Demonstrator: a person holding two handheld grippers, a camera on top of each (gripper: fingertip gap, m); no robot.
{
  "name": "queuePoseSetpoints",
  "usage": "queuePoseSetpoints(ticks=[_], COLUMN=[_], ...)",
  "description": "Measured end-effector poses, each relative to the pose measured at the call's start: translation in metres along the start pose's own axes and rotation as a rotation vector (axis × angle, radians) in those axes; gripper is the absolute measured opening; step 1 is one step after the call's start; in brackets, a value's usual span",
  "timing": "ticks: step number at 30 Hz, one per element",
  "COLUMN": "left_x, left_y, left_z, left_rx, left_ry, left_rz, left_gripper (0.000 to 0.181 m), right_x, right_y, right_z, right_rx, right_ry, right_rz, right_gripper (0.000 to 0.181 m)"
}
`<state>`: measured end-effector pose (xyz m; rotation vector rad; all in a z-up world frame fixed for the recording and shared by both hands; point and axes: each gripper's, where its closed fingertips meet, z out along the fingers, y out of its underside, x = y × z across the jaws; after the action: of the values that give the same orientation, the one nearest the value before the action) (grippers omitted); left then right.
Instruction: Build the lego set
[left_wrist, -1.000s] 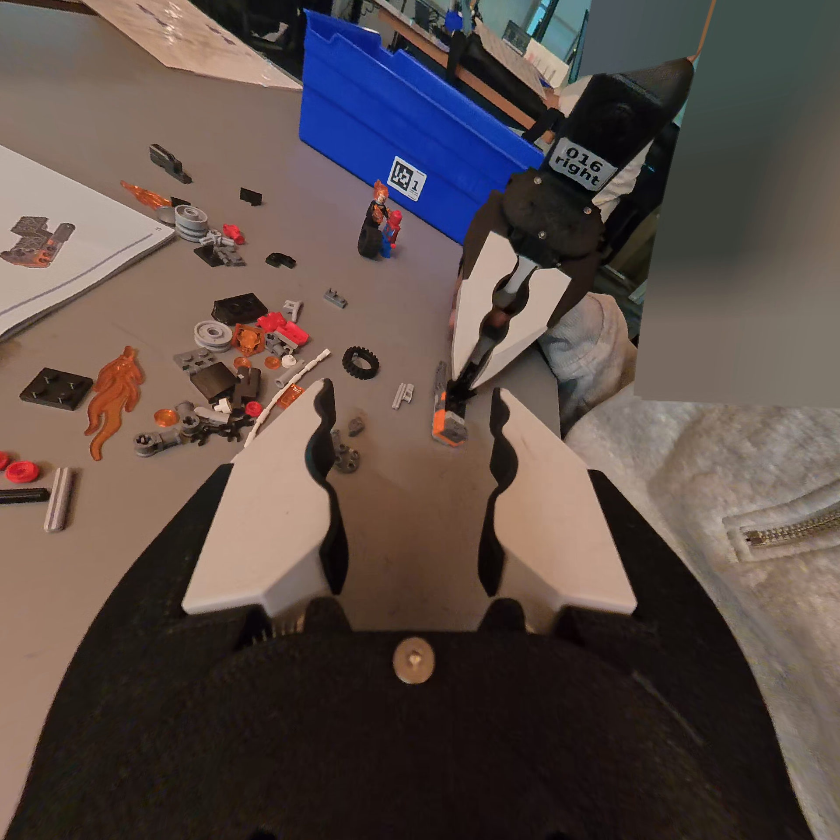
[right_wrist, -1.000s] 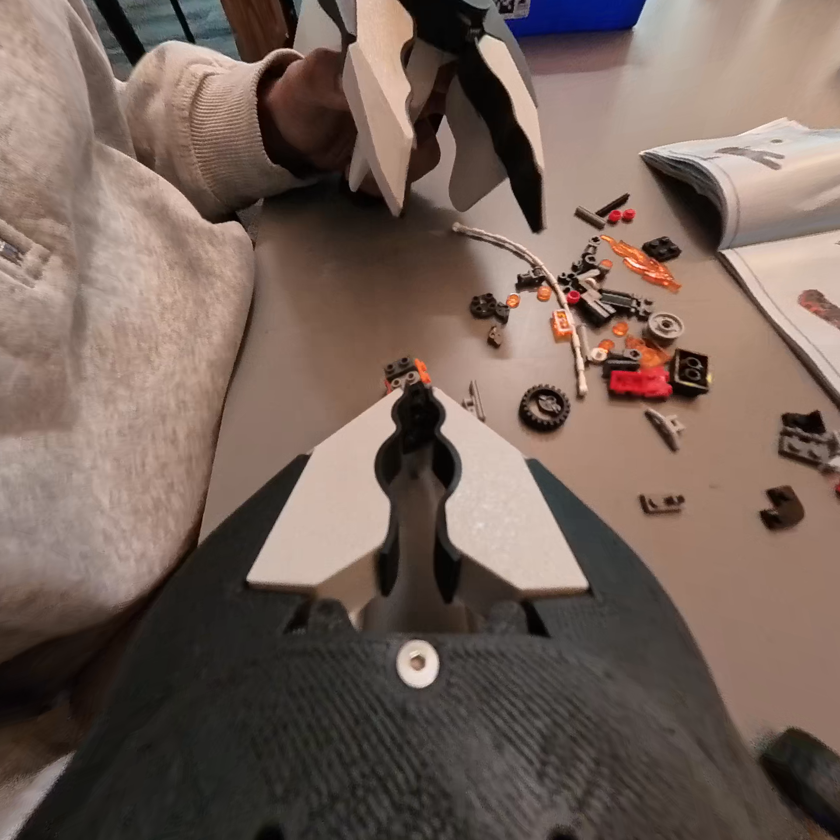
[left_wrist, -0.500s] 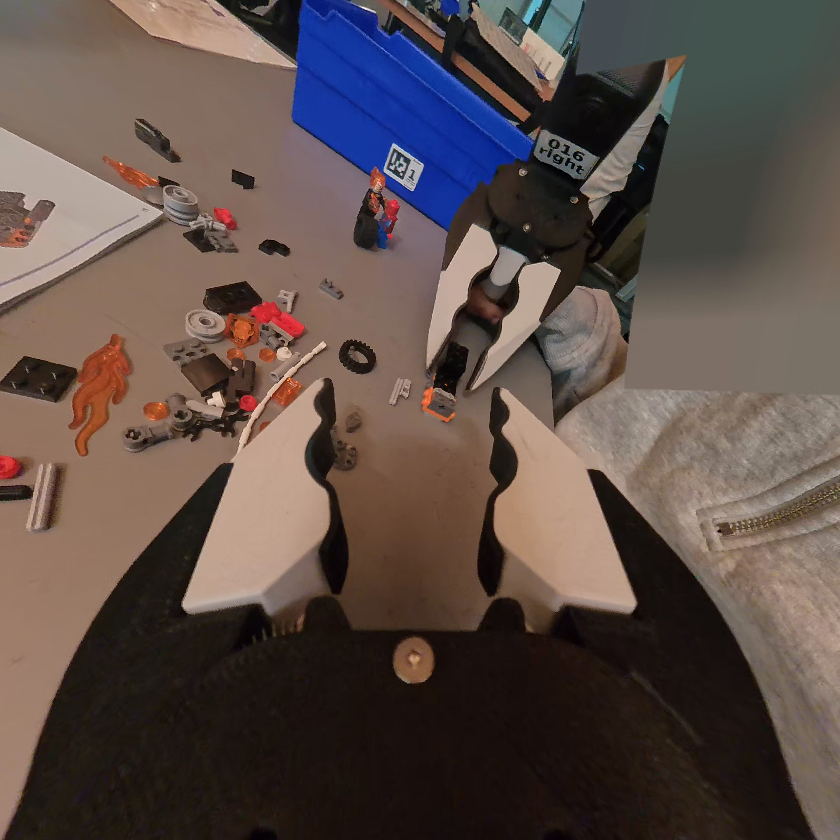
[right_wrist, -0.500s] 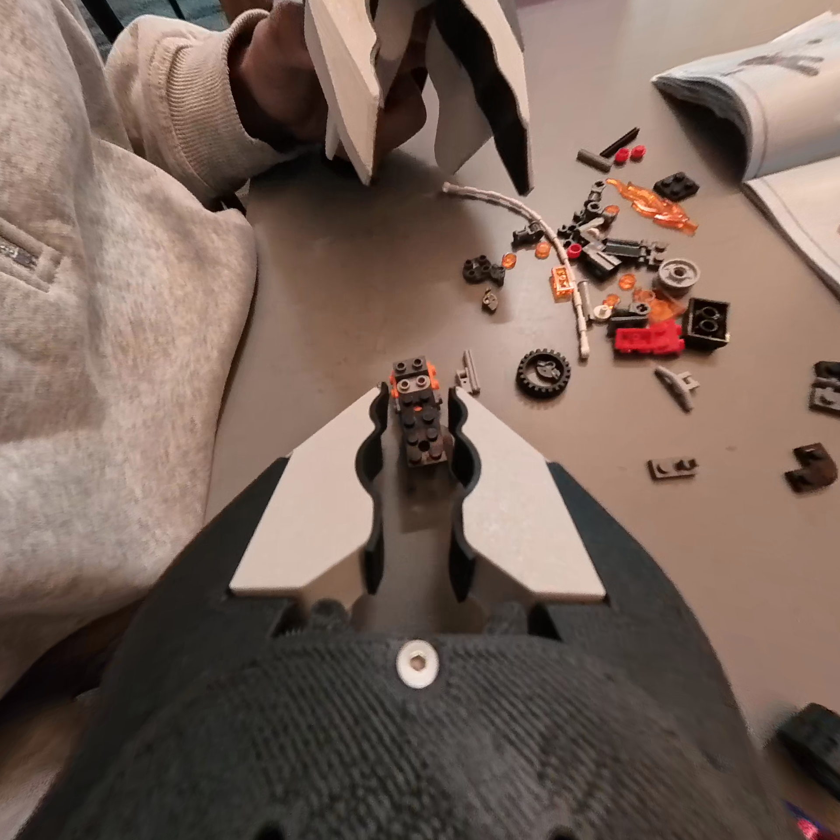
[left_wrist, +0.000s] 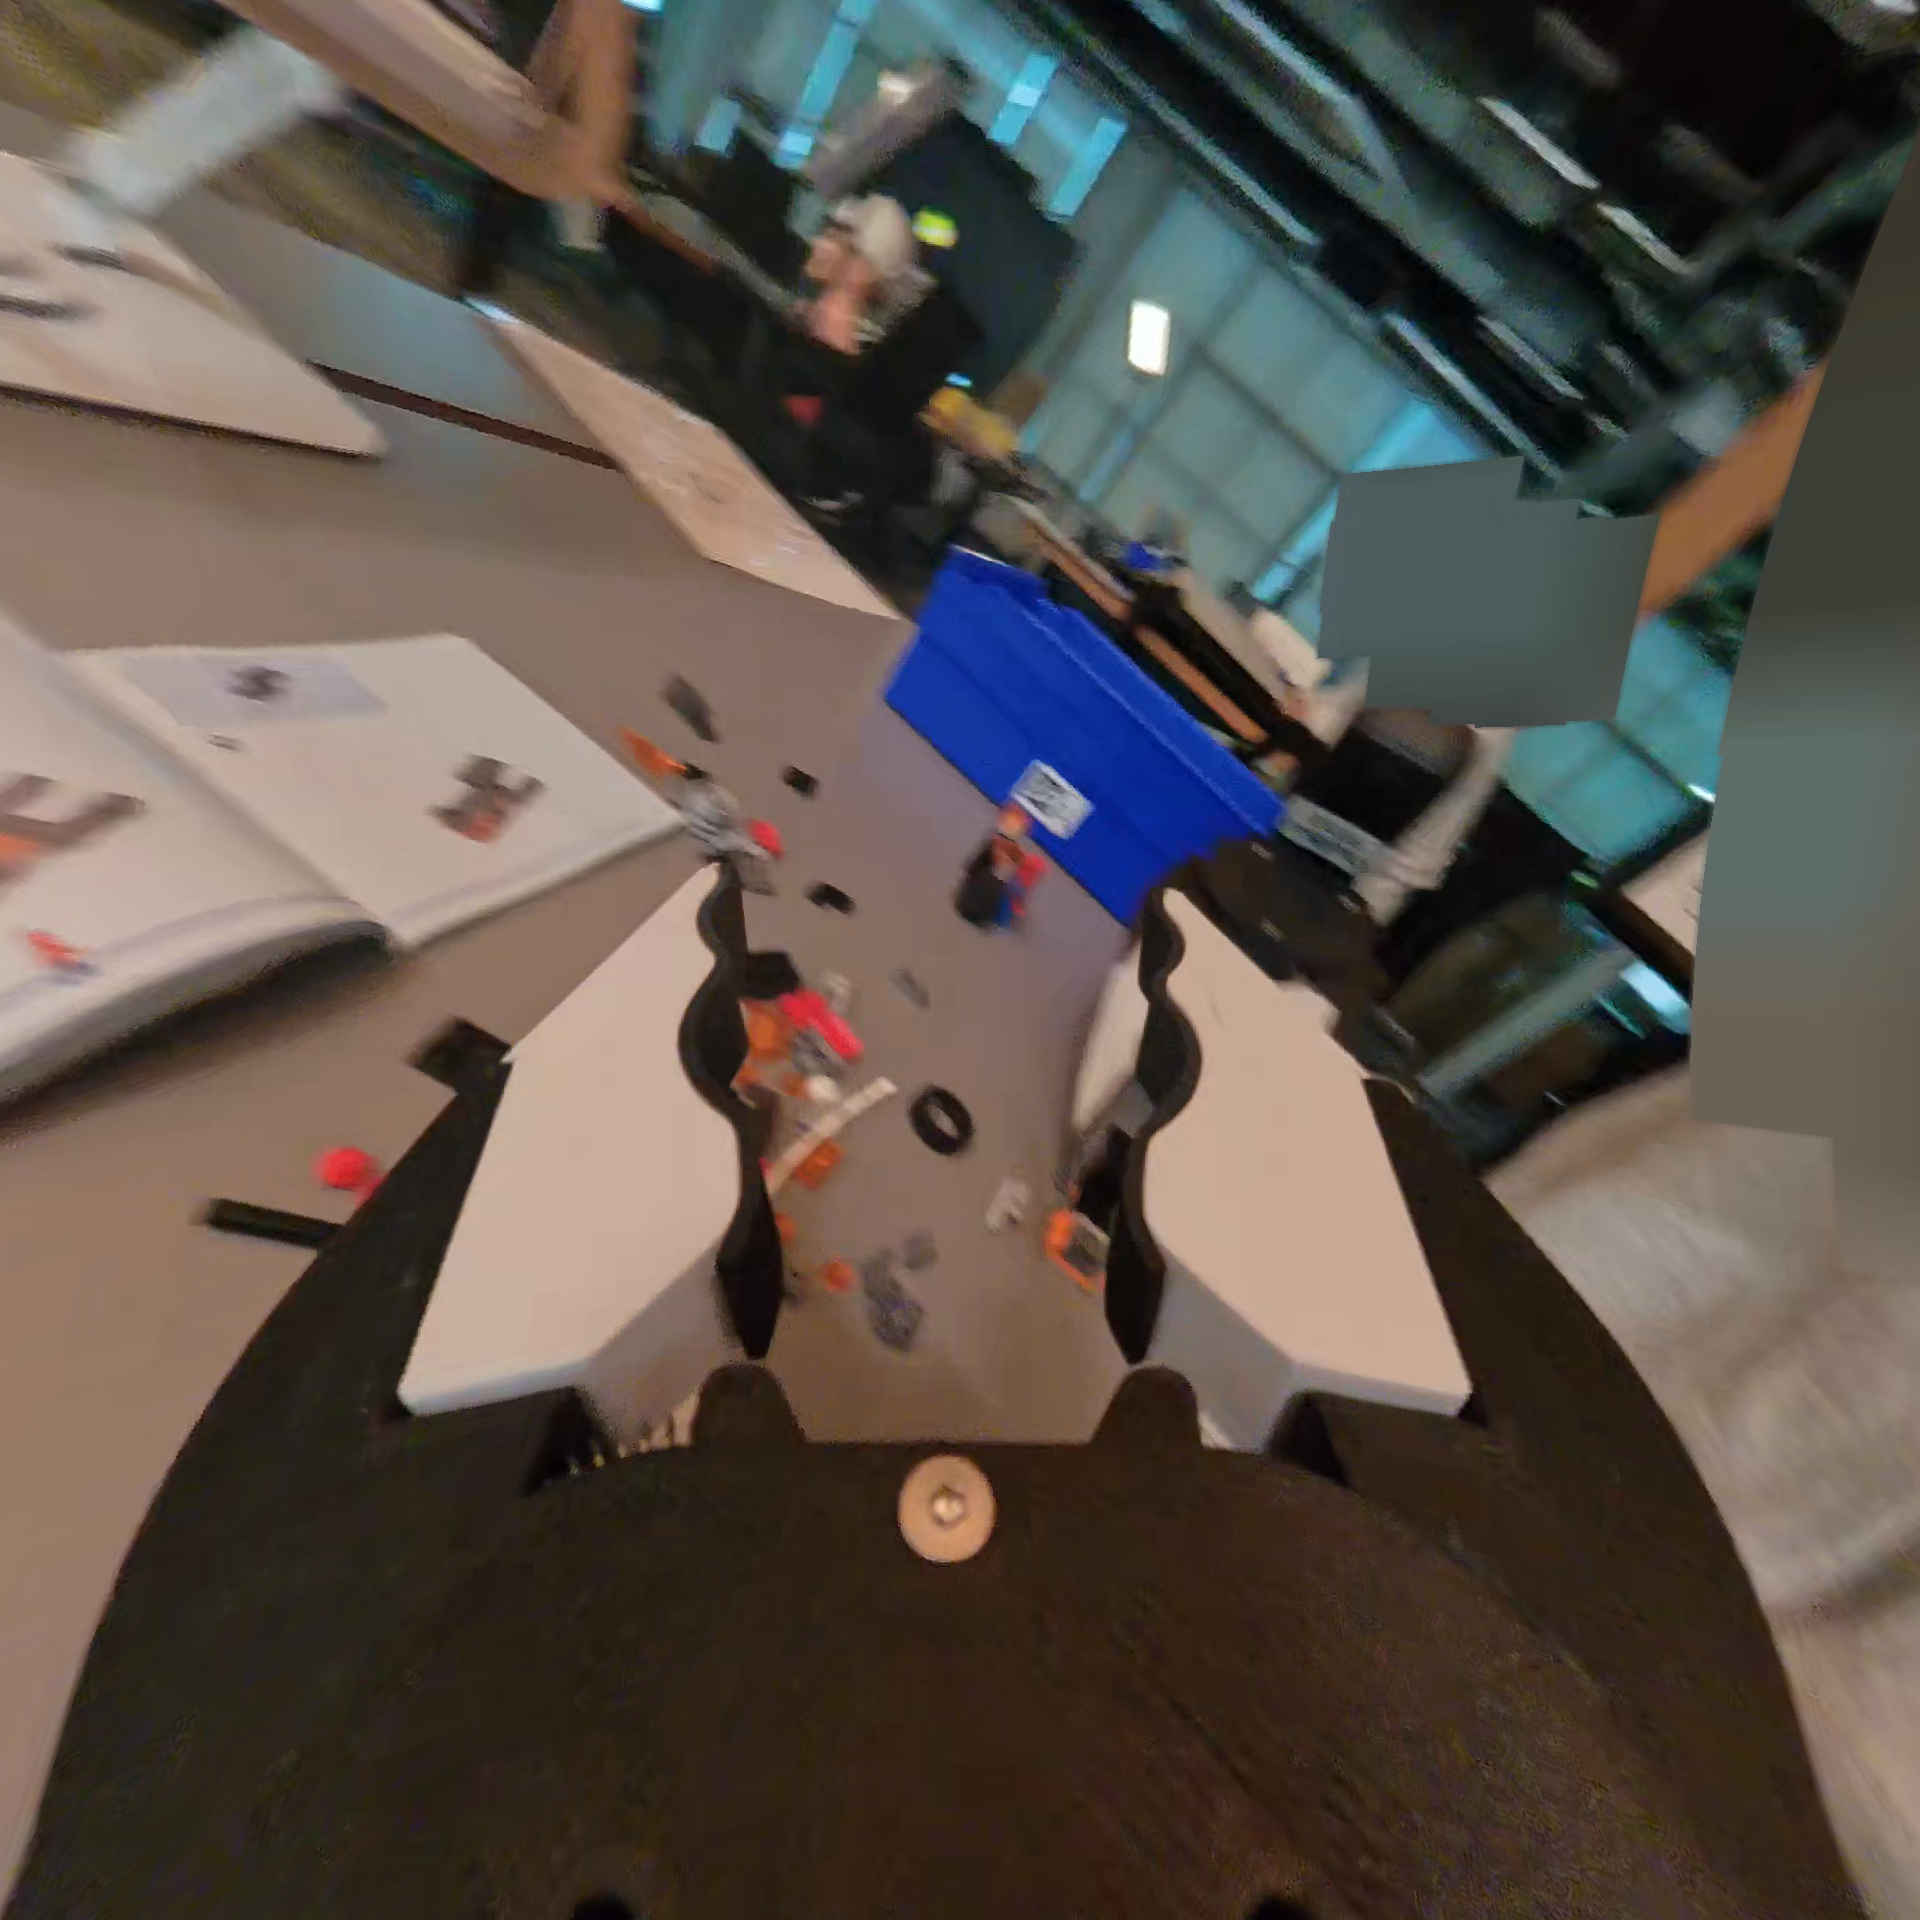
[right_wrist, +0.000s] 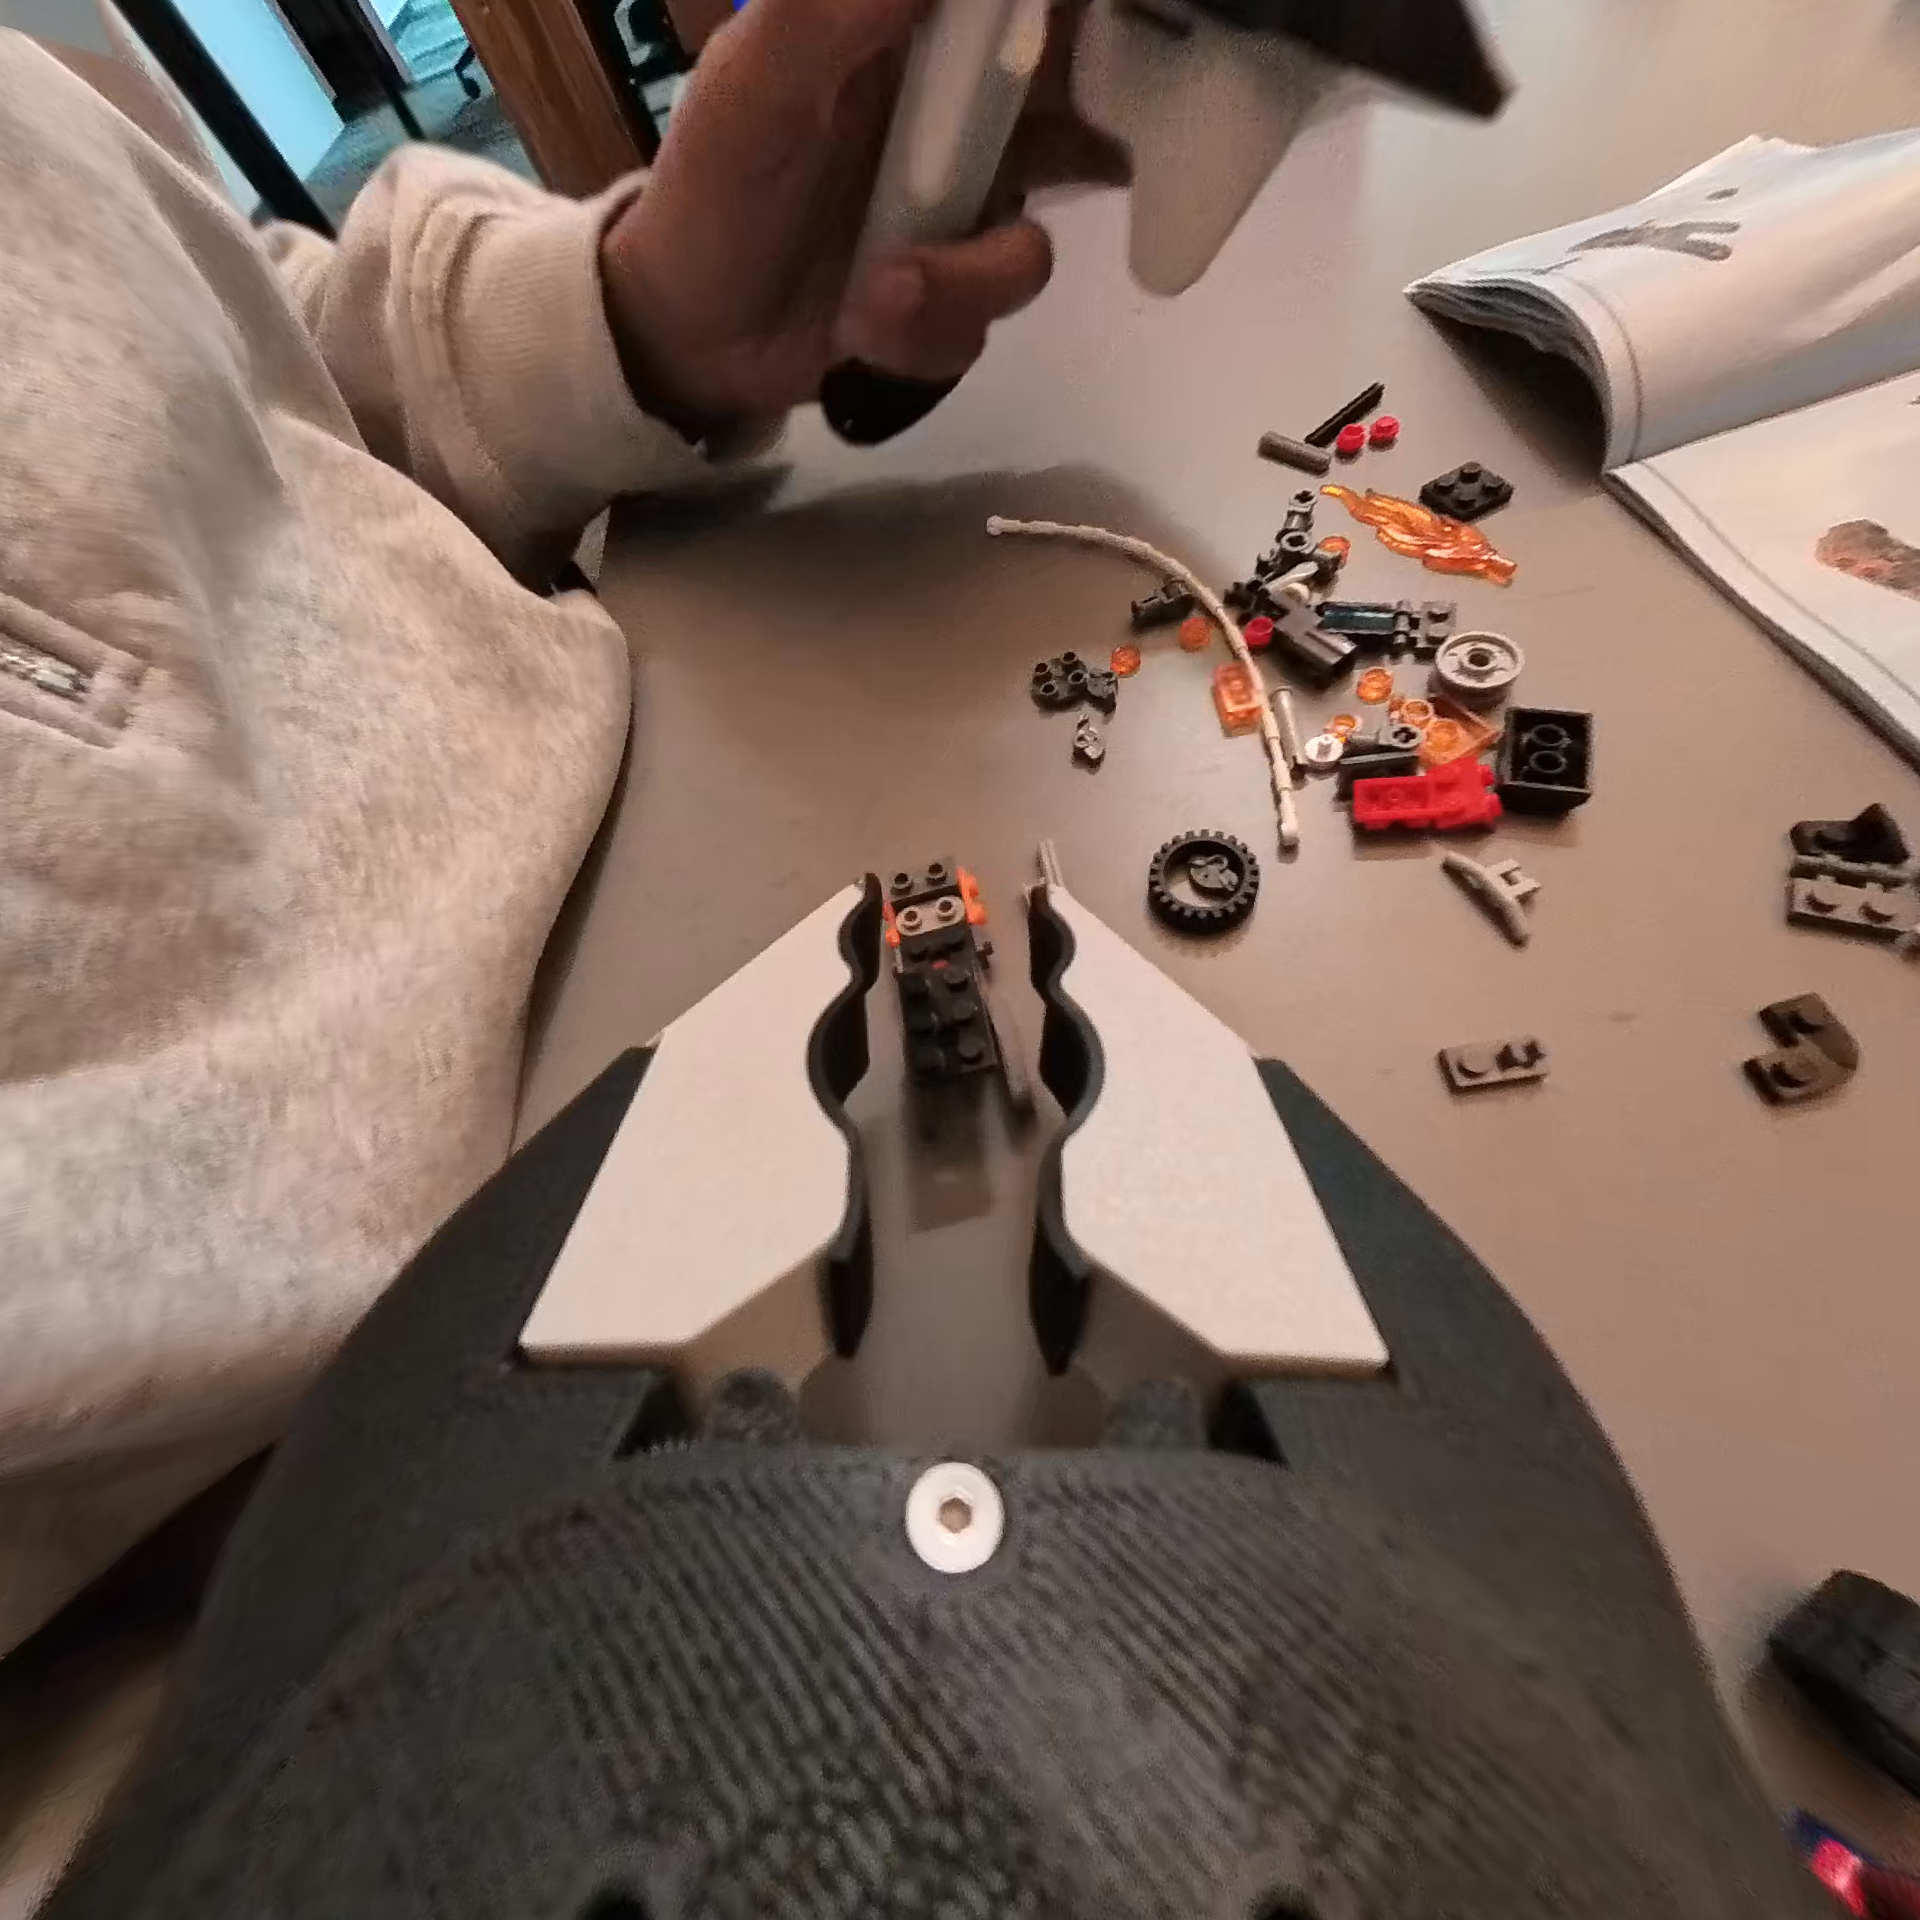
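Observation:
A small black, grey and orange lego assembly (right_wrist: 940, 977) lies on the grey table (right_wrist: 831, 675) between the fingers of my right gripper (right_wrist: 948, 896), which is open and not touching it. The assembly also shows in the blurred left wrist view (left_wrist: 1075, 1242). My left gripper (left_wrist: 940, 899) is open and empty, lifted and tilted up over the table; it also appears at the top of the right wrist view (right_wrist: 1091, 135), held by a hand (right_wrist: 810, 260). Loose pieces lie to the right: a black tyre (right_wrist: 1203, 878), a red piece (right_wrist: 1425, 798), a white flexible rod (right_wrist: 1205, 623).
An open instruction booklet (right_wrist: 1714, 291) lies at the far right, also in the left wrist view (left_wrist: 312, 790). A blue bin (left_wrist: 1070, 748) stands at the back with two minifigures (left_wrist: 1003, 873) before it. A grey sweater sleeve (right_wrist: 260, 623) fills the left side. About 9 cm separates my right fingertips from the red piece (right_wrist: 1425, 798). It is also in sight in the left wrist view (left_wrist: 827, 1023).
My right gripper opened and let go of the assembly, which now lies on the table. My left gripper rose and tilted upward, away from the table.

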<state>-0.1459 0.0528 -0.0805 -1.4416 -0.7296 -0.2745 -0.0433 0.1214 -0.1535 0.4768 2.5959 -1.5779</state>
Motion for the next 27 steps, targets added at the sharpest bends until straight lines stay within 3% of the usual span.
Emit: queuePoseSetpoints(ticks=[4,7,11,15,25,26,27], left_x=[-0.056,-0.093,-0.152,-0.158,-0.162,-0.162,-0.162], left_y=[-0.020,-0.027,-0.010,0.021,0.021,0.020,0.017], left_z=[0.035,0.073,0.100,0.109,0.100,0.099,0.099], left_rx=[-0.208,-0.355,-0.562,-0.592,-0.600,-0.599,-0.587], left_ry=[-0.329,-0.480,-0.714,-0.687,-0.715,-0.719,-0.719], left_rz=[0.146,0.279,0.399,0.344,0.352,0.352,0.354], left_gripper=[0.077,0.092,0.115,0.117,0.116,0.108,0.084], right_x=[0.001,0.001,0.001,0.000,0.003,0.004,0.004], right_y=[-0.001,-0.002,-0.004,-0.006,-0.004,-0.003,-0.003], right_z=[-0.001,-0.002,-0.004,-0.006,-0.004,-0.004,-0.004], right_rx=[0.008,0.018,0.037,0.056,0.042,0.040,0.038], right_ry=[0.024,0.033,0.042,0.047,0.055,0.055,0.056], right_rz=[-0.020,-0.028,-0.038,-0.041,-0.023,-0.021,-0.019], right_gripper=[0.026,0.025,0.024,0.023,0.022,0.022,0.023])
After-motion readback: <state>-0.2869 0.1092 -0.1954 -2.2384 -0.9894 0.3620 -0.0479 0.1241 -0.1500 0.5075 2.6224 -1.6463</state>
